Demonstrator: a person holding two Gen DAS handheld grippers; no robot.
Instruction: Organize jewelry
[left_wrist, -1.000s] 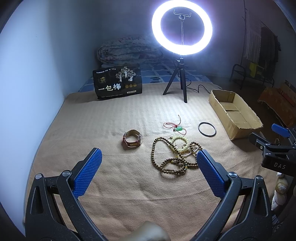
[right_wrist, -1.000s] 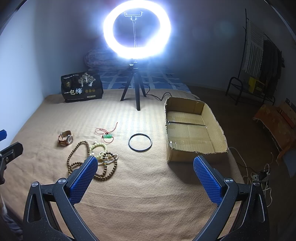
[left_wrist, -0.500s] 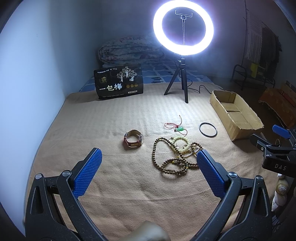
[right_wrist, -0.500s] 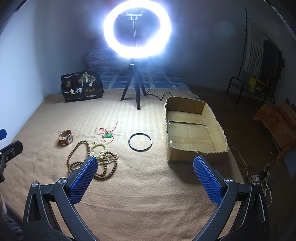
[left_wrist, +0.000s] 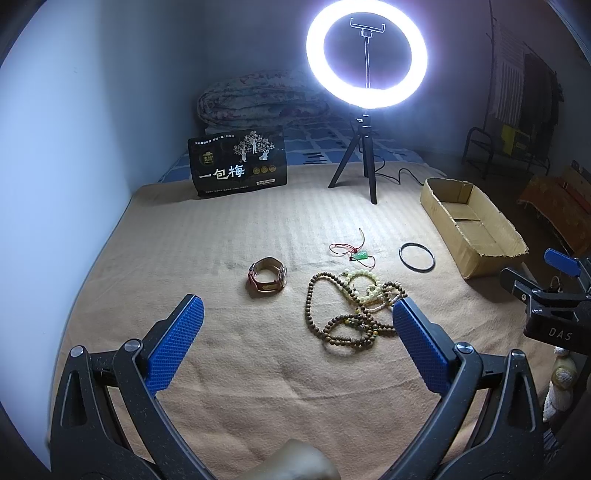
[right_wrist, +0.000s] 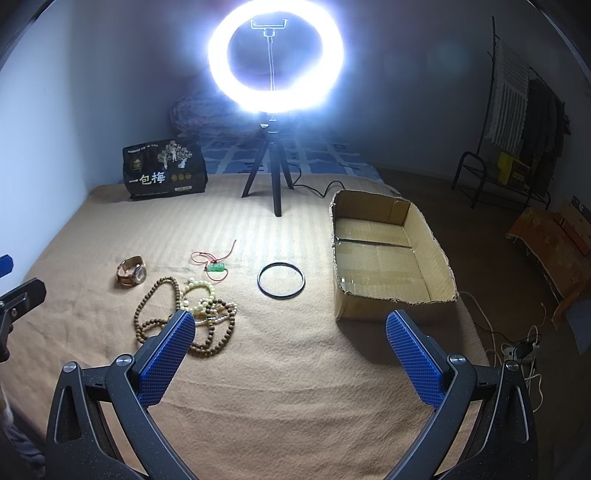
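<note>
Both grippers hovering over the tan ribbed blanket (right_wrist: 295, 387), jaws spread wide, nothing between the blue textured pads. Left gripper (left_wrist: 295, 350) is sitting just short of the bead pile; right gripper (right_wrist: 291, 350) is sitting between the pile and the box.

Jewelry count, all lying loose on the blanket:
- one tangled pile of brown wooden and pale cream bead strands (left_wrist: 351, 310) — strand count not resolvable, at least one long brown loop plus pale ones overlapping
- one brown leather-strap wristwatch (left_wrist: 267, 275), curled, just left of the pile
- one small green pendant on a thin red cord (left_wrist: 358, 254), behind the pile
- one thin black ring bangle (right_wrist: 281, 279), lying flat, apart from the rest, between pile and box

One open shallow corrugated cardboard box (right_wrist: 388, 258) is sitting right of the bangle, interior bare.

One lit ring light on a black tripod (right_wrist: 275, 177) is standing behind the jewelry, glare washing out the right view. One black printed bag (left_wrist: 238, 166) is standing at back left.
</note>
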